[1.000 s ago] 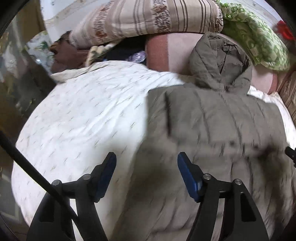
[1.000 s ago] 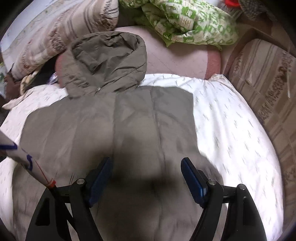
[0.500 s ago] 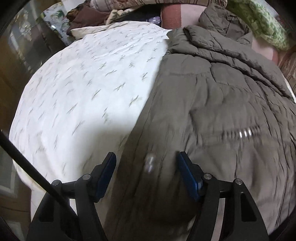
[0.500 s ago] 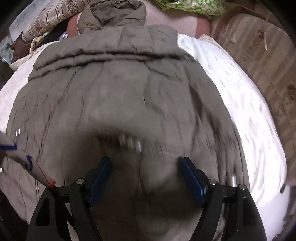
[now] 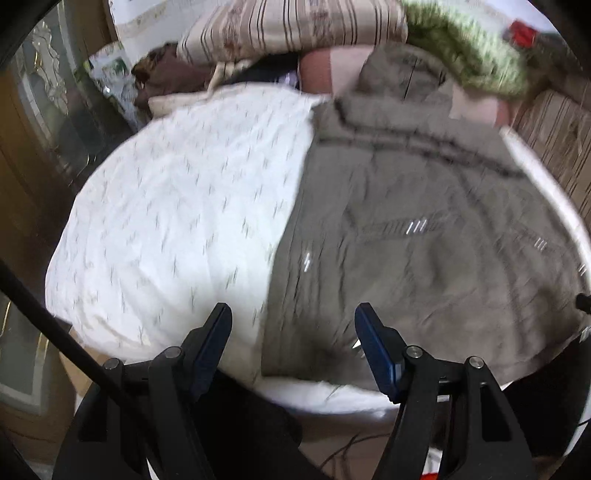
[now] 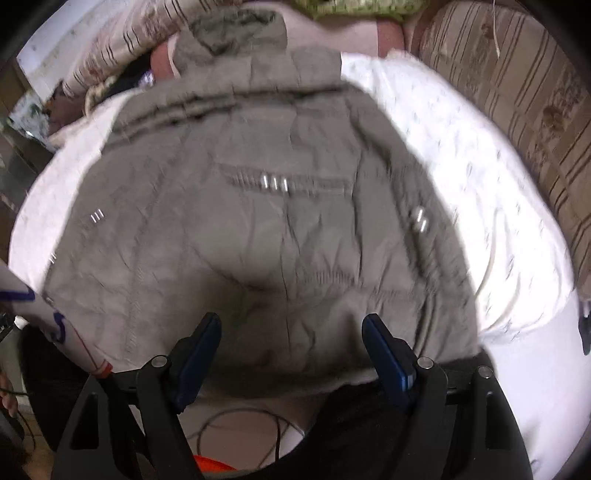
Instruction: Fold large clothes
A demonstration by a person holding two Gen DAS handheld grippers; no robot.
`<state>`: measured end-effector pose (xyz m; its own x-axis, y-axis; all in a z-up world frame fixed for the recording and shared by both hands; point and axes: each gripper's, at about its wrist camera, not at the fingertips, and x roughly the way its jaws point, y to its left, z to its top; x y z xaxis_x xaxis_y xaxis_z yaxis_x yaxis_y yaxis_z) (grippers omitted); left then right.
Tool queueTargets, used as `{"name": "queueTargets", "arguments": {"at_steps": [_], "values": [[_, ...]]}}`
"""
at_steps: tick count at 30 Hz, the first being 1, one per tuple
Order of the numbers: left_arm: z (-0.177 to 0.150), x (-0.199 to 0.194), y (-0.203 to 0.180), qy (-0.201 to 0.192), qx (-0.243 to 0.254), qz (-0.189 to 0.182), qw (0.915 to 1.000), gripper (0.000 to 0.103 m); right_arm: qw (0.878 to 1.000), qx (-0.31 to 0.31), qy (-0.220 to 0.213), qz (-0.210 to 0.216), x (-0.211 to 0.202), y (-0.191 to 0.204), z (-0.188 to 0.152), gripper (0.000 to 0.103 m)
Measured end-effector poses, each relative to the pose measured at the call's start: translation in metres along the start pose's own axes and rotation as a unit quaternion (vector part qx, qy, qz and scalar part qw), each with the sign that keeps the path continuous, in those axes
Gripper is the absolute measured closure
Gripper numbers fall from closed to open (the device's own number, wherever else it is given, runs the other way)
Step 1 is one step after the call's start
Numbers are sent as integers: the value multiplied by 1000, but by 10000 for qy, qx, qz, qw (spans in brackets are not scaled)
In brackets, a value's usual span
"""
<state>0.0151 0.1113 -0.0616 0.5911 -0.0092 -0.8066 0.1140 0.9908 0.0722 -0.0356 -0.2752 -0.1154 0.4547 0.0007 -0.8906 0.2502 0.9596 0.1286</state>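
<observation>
- Grey-brown puffy jacket (image 6: 258,229) lies spread out flat on the bed, and its bottom edge reaches the near edge of the bed.
- White bed cover (image 5: 177,221) with tiny grey marks is under the jacket and shows on both sides of it.
- In the left wrist view the jacket (image 5: 424,240) fills the right part of the bed, and the bare white cover is on the left.
- The hood (image 6: 236,37) is at the far end, up against a pink pillow (image 6: 351,33).
- A striped pillow (image 5: 303,26) sits behind the bed, and a green and white blanket (image 5: 465,48) is piled next to it.
- A striped cushion (image 6: 517,96) stands along the right side of the bed.
- Small shiny snaps (image 6: 275,182) show on the jacket front, but they look smeared because the picture is blurry.
- The left gripper (image 5: 293,343) has its blue pads wide apart and holds nothing. It hangs over the near left corner of the jacket.
- The right gripper (image 6: 291,350) also has its pads wide apart and holds nothing. It hangs over the middle of the jacket's bottom edge.
- Thin cables (image 6: 236,424) lie on the floor below the bed.
</observation>
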Motion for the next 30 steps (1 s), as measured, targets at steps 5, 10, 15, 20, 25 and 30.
{"name": "queueTargets", "arguments": {"at_steps": [5,10,15,20,25,30], "values": [[53,-6,-20,-523,9,-23,9986,35,9992,7,-358,198,-18,12,40,21],[103,17,-40,-815,-118,-170,9965,35,9973,-63,-651,337,-29,38,87,21],[142,65,-57,-807,-176,-282,9962,35,9940,-436,-984,183,-32,74,142,21],[165,115,-63,-812,-95,-175,9965,35,9905,-751,-1145,-74,-7,111,203,21],[163,152,-45,-746,-207,-12,9970,35,9884,-835,-1266,9,38,145,279,21],[157,185,-23,-333,-349,139,9987,35,9828,-968,-1565,-159,84,185,368,21]]}}
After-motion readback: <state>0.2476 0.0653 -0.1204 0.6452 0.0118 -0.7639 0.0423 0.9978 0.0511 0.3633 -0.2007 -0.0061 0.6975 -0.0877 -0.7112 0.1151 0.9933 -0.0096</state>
